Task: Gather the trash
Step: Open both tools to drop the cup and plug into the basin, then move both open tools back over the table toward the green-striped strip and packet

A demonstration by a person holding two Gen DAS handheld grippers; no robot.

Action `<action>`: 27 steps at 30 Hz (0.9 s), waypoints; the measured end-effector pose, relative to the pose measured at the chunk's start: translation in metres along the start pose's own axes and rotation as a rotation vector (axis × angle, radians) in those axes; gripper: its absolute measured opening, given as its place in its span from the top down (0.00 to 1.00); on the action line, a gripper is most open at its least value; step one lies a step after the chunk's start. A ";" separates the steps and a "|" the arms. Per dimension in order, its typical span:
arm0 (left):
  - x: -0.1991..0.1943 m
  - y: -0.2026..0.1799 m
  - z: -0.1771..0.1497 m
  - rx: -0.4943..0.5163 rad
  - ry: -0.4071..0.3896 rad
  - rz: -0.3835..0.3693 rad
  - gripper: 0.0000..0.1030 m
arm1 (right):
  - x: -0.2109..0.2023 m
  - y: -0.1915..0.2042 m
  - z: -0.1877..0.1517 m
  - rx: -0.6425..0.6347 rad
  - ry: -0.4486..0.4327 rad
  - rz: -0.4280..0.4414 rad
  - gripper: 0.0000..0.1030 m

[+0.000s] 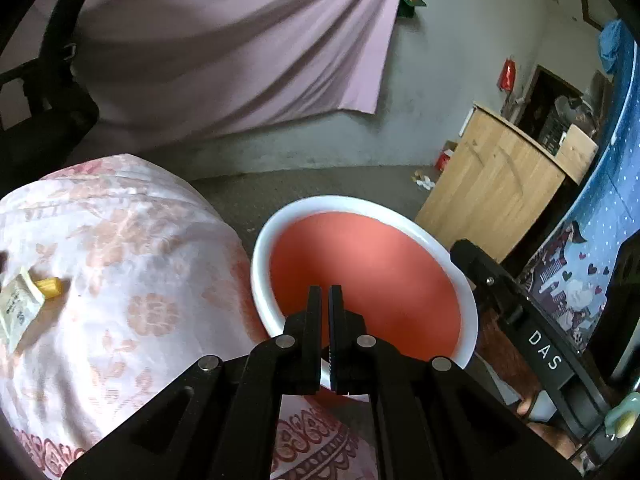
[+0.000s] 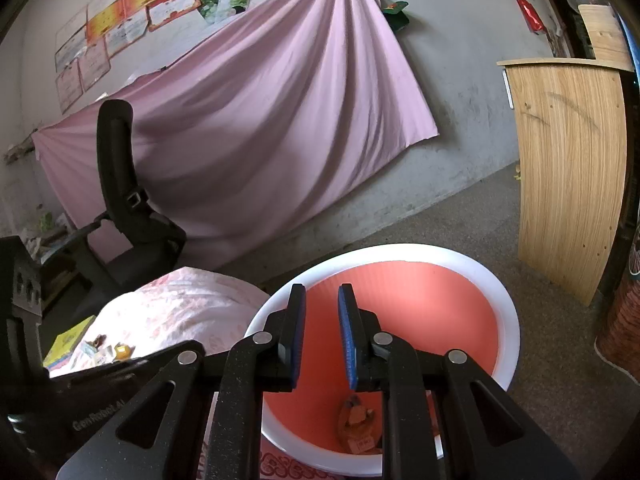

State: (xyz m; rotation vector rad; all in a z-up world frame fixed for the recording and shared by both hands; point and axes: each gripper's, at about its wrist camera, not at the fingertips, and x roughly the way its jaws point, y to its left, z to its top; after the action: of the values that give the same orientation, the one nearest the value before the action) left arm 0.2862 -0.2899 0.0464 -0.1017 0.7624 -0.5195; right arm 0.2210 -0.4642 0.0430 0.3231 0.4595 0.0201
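Observation:
A round bin with a white rim (image 1: pixel 260 248) (image 2: pixel 508 312) and a red inside stands on the floor beside the table. My left gripper (image 1: pixel 325 300) hangs over the bin's near rim, jaws nearly together and empty. My right gripper (image 2: pixel 322 304) is over the bin, jaws apart and empty. A crumpled orange wrapper (image 2: pixel 356 420) lies at the bin's bottom. On the floral tablecloth (image 1: pixel 132 264) lie a pale paper packet (image 1: pixel 18 304) and a yellow wrapper (image 1: pixel 49 286); the trash pieces also show in the right wrist view (image 2: pixel 108 350).
A black office chair (image 2: pixel 120 208) stands behind the table. A pink sheet (image 2: pixel 248 120) hangs on the wall. A wooden cabinet (image 2: pixel 568 168) stands at the right. A yellow book (image 2: pixel 68 340) lies on the table. A blue patterned cloth (image 1: pixel 592 248) hangs at the far right.

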 end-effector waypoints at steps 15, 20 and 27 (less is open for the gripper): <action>-0.070 0.044 -0.002 -0.048 -0.206 0.122 0.62 | -0.013 0.034 0.007 -0.060 -0.088 0.028 0.65; -0.100 0.071 -0.007 -0.097 -0.289 0.183 0.46 | -0.019 0.056 0.008 -0.091 -0.149 0.055 0.49; -0.146 0.111 -0.024 -0.177 -0.457 0.248 0.01 | -0.028 0.087 0.003 -0.142 -0.248 0.085 0.06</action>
State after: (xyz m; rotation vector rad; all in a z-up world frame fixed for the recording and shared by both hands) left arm 0.2269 -0.1200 0.0912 -0.2765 0.3638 -0.1786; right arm 0.2020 -0.3854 0.0849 0.2019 0.1971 0.0945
